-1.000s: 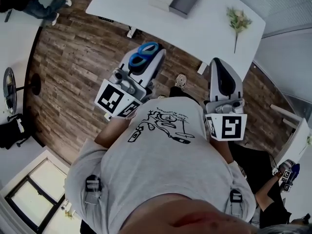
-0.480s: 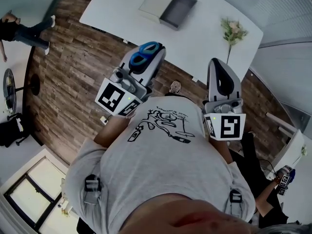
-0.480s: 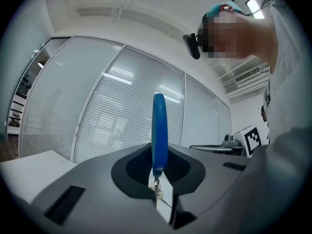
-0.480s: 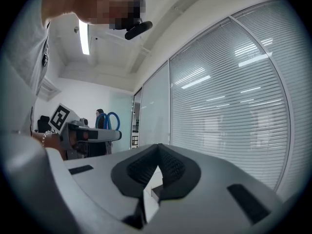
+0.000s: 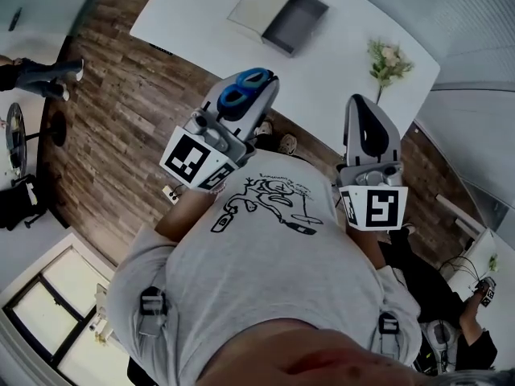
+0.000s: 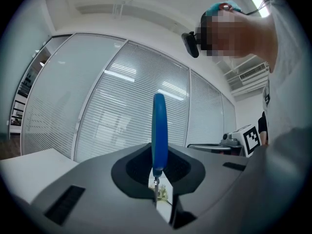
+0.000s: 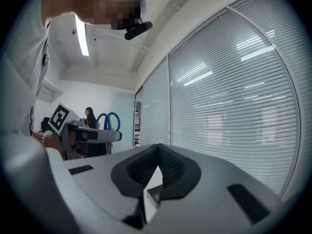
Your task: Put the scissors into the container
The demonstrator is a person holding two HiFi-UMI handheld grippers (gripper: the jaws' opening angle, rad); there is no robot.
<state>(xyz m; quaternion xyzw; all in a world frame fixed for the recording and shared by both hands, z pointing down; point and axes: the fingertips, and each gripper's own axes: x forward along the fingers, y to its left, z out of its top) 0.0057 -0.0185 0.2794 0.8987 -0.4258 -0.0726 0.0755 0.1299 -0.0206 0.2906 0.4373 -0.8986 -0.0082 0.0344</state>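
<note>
Left gripper [image 6: 157,177] clamps scissors [image 6: 159,130] by blades, short of container [image 5: 294,22]; I fear top-heavy handles pivoting. Right gripper [image 7: 157,172] closed, empty.

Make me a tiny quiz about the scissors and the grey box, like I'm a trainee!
1. True or false: the scissors already lie in the container.
2. Which gripper holds the scissors? A: left gripper. B: right gripper. C: neither.
3. Fill in: the container stands on a white ___.
Key: 1 false; 2 A; 3 table.
</note>
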